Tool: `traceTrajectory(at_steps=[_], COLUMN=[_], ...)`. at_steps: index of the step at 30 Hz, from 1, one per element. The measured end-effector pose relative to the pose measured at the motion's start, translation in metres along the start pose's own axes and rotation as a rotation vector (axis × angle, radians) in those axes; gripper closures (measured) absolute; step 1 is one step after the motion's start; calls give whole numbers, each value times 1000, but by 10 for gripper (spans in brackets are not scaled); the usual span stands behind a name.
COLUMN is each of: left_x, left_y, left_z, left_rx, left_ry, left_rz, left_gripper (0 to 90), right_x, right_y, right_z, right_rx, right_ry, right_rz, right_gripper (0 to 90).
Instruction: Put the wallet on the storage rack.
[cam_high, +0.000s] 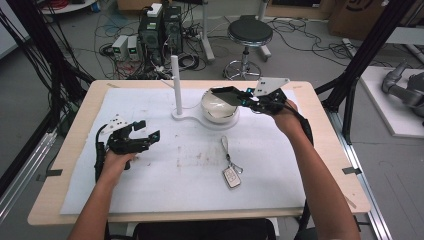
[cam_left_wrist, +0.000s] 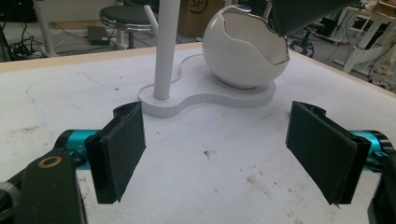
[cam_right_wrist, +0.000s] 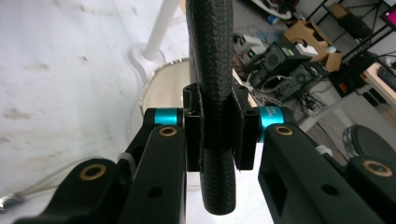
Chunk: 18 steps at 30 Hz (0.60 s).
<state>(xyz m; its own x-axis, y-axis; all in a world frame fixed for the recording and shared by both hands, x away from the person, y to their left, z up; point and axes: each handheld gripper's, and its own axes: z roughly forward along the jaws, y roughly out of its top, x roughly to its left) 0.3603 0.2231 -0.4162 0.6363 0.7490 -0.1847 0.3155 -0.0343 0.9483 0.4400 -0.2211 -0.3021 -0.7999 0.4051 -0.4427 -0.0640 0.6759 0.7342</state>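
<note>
Now we have the right gripper (cam_high: 248, 99) pinching a black textured wallet (cam_right_wrist: 211, 70) edge-on, just above the white bowl (cam_high: 218, 108); it could clip the rim (and tip it). Left gripper (cam_high: 146, 130) rests spread wide, empty, on the bench (cam_high: 90, 100).

In the right gripper view the black textured wallet (cam_right_wrist: 210, 70) clamped in the right tool (cam_right_wrist: 218, 140) runs off the top edge, so its full shape cannot be told, and it hides much of the white bowl (cam_right_wrist: 163, 88) behind it. In the left gripper view the same wallet (cam_left_wrist: 303, 14) is cut by the top edge and covers part of the bowl's rim (cam_left_wrist: 243, 46); the white post (cam_left_wrist: 166, 46) also leaves at the top. In the high view the wallet (cam_high: 227, 94) overlaps the bowl (cam_high: 219, 111), and the markings on the key fob (cam_high: 231, 177) near the desk's front edge are too small to read.
</note>
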Motion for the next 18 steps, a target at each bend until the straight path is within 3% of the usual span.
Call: traceTrajectory(at_steps=[3,9,15,18], left_x=[1,2,2,2], left_y=[0,0,0,-1], left_z=[-1,-2,-1,0], left_rx=[-3,-11,-6,-2], left_ry=[4,14,12,10], left_rz=[-1,-3,-1,-3], left_gripper=[198,198,198,198], right_x=[0,5,10,13], right_y=[3,5,8,8], right_z=[7,22,38,47], right_rx=[11,80,122,136], right_ry=[-4,-32,-52,-59], right_rz=[-9,-88,-134,-137], right_gripper=[787,784,780,780])
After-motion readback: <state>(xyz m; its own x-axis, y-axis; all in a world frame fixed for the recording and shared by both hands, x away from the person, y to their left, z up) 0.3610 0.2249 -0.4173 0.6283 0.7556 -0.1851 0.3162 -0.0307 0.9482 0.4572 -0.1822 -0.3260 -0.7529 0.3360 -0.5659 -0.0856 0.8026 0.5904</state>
